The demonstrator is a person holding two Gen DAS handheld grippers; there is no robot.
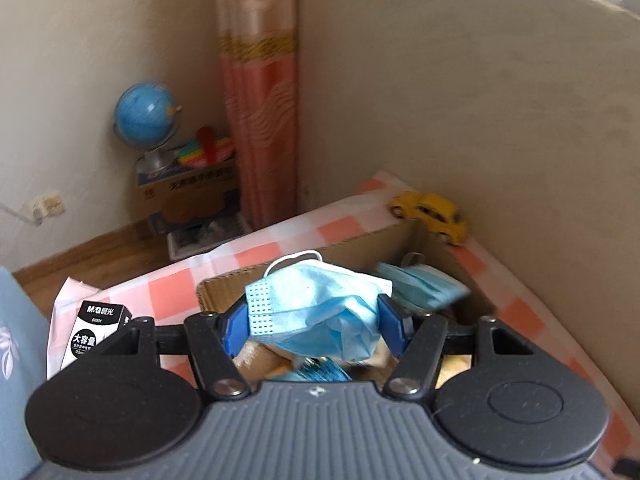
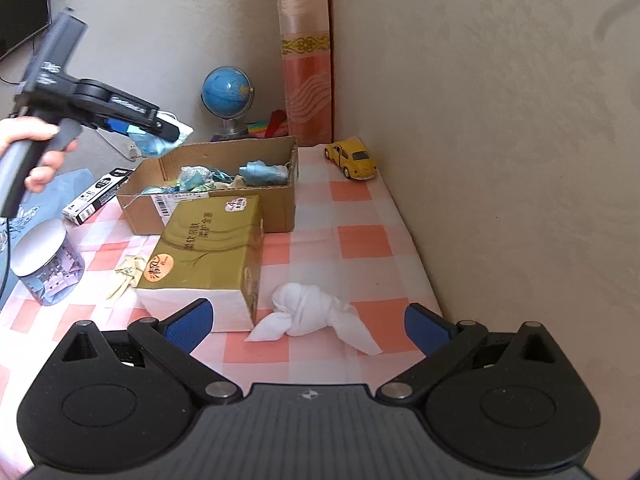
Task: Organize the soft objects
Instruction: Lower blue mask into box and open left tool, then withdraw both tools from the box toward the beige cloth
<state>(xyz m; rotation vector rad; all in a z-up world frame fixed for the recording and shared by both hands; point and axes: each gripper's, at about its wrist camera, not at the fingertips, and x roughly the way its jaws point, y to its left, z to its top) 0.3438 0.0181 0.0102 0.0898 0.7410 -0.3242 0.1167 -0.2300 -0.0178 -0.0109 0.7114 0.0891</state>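
My left gripper point(image 1: 314, 322) is shut on a crumpled blue face mask point(image 1: 316, 304), held above the near end of an open cardboard box point(image 1: 360, 246). Another blue mask point(image 1: 420, 286) lies inside that box. From the right wrist view the left gripper point(image 2: 160, 130) hangs over the box's left corner, with the mask point(image 2: 154, 144) dangling from it. The box point(image 2: 276, 200) holds several soft blue and green pieces. My right gripper point(image 2: 308, 326) is open, low over the checked cloth. A knotted white cloth point(image 2: 308, 312) lies between its fingers, untouched.
A gold tissue pack point(image 2: 208, 252) lies in front of the box. A yellow toy car point(image 2: 354, 160) stands by the wall. A clear jar point(image 2: 46, 264), a black-and-white pen box point(image 2: 98, 196) and a pale glove point(image 2: 128, 274) are at the left. A hand point(image 2: 36, 152) grips the left handle.
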